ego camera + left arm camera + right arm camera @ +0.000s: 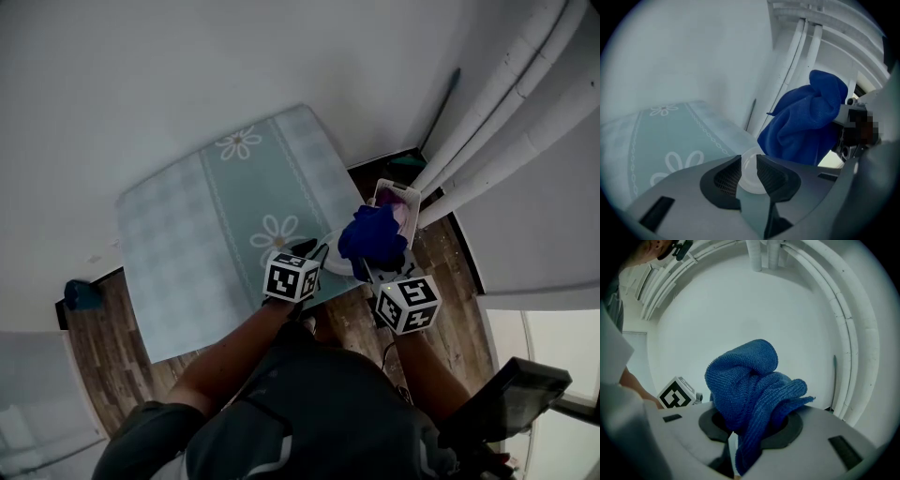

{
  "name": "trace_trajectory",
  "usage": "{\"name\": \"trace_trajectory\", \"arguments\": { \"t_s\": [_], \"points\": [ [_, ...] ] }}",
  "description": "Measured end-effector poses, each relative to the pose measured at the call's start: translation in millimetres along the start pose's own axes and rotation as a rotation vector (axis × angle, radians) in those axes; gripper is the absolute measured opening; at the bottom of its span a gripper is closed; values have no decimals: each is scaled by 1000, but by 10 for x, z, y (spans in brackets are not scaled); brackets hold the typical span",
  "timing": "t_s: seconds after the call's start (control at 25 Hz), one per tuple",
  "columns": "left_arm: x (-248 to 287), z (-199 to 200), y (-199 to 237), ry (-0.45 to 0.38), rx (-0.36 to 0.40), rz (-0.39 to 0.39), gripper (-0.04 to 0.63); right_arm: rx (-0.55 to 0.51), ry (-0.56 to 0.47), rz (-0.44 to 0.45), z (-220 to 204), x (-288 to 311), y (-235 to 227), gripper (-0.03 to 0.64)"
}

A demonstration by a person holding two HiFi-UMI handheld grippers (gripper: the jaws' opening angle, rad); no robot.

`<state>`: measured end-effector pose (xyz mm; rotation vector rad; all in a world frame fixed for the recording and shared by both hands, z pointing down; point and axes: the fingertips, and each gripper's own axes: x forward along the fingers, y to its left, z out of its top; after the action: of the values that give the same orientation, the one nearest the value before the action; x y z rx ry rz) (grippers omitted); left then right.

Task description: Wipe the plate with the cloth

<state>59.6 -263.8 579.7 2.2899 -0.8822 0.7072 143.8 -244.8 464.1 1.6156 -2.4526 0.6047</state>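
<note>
— Nearest the lens, what have you got?

— Both claws, and both are full; my left claw [748, 164] is clenched on the rim of the plate [749, 180], whose white edge shows between the jaws; my right claw [747, 425] is clamped on a bunched blue cloth [745, 380], folds spilling over both jaws.

— Where is the plate, then?

— At the near right corner of the table [141, 253], partly past the edge of the flowered tablecloth [225, 206] and over the wooden floor [94, 337]; I can't tell whether it rests on the corner or hangs from my grip.

— And the cloth against it?

— Just to the right of the plate and a little above it, seen from my head; from the left claw it looms right behind the rim; touching or only close, I can't say.

— Which step is that?

— By my reckoning, the start of the wipe; both things are in hand and brought together. Next I'd press the cloth onto the plate's face and sweep across it; that calls for a firm left hold so the plate doesn't twist.

— Anything beyond?

— White tubes [506, 122] along the wall on the right; nothing in my way.
</note>
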Motion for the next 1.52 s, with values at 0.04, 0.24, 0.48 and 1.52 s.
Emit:
{"name": "trace_trajectory", "arguments": {
  "t_s": [0.04, 0.24, 0.48, 1.52],
  "points": [
    [69, -42, 41, 20, 4, 6, 89, -1, 19, 3, -64, 95, -11, 129],
    [369, -258, 255, 123, 5, 46, 89, -39, 132, 20, -476, 544, -56, 129],
    [547, -375, 223, 175, 10, -23, 91, -19, 266, 61, -949, 868, -9, 129],
    [568, -417, 223, 174, -91, -43, 75, 25, 350, -170, -953, 474, -616, 129]
  ]
}}
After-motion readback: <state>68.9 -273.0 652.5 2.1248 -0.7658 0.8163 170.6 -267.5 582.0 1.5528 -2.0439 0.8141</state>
